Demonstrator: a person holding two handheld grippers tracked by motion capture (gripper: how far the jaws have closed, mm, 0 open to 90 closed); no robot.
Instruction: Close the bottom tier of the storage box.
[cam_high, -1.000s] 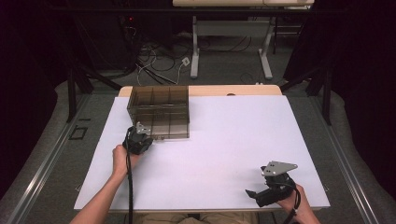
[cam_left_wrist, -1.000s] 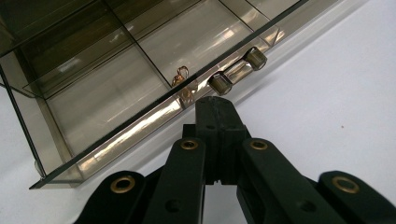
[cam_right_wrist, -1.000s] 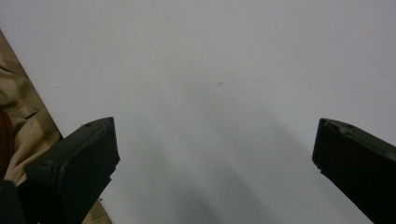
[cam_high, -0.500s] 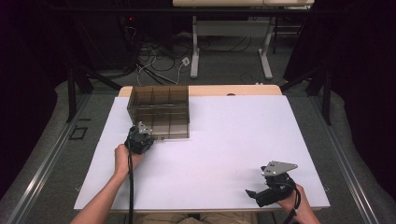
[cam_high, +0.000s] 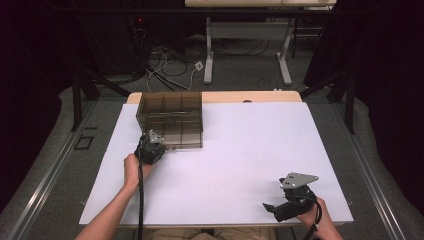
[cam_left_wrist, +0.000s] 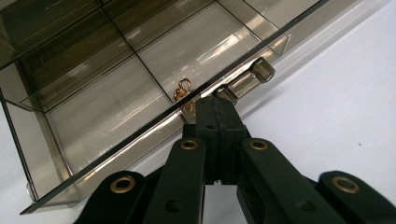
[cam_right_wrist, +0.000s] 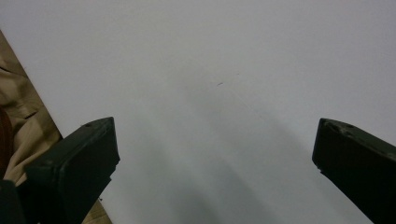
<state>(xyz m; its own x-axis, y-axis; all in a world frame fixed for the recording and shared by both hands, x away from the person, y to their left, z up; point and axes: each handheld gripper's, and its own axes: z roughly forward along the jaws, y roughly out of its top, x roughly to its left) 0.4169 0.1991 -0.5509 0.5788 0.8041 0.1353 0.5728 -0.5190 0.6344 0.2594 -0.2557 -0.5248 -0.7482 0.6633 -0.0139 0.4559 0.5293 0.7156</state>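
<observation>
A smoky see-through box (cam_high: 170, 117) with several open-topped compartments stands at the table's back left. In the left gripper view a small gold ring-like piece (cam_left_wrist: 182, 88) lies in one compartment (cam_left_wrist: 116, 70), just behind the front wall. A clear bar handle (cam_left_wrist: 254, 74) sticks out of that wall. My left gripper (cam_high: 158, 145) is shut, its jaws pressed together with the tips (cam_left_wrist: 217, 105) right against the box's front wall beside the handle. Nothing shows between the jaws. My right gripper (cam_high: 270, 210) rests near the front right edge, open, with bare white table between its jaws (cam_right_wrist: 214, 128).
The white table top (cam_high: 250, 145) stretches wide between the two grippers. Beige trouser cloth (cam_right_wrist: 18, 116) shows at the table's near edge. Behind the table are floor cables (cam_high: 165, 70) and the legs of another desk (cam_high: 210, 55).
</observation>
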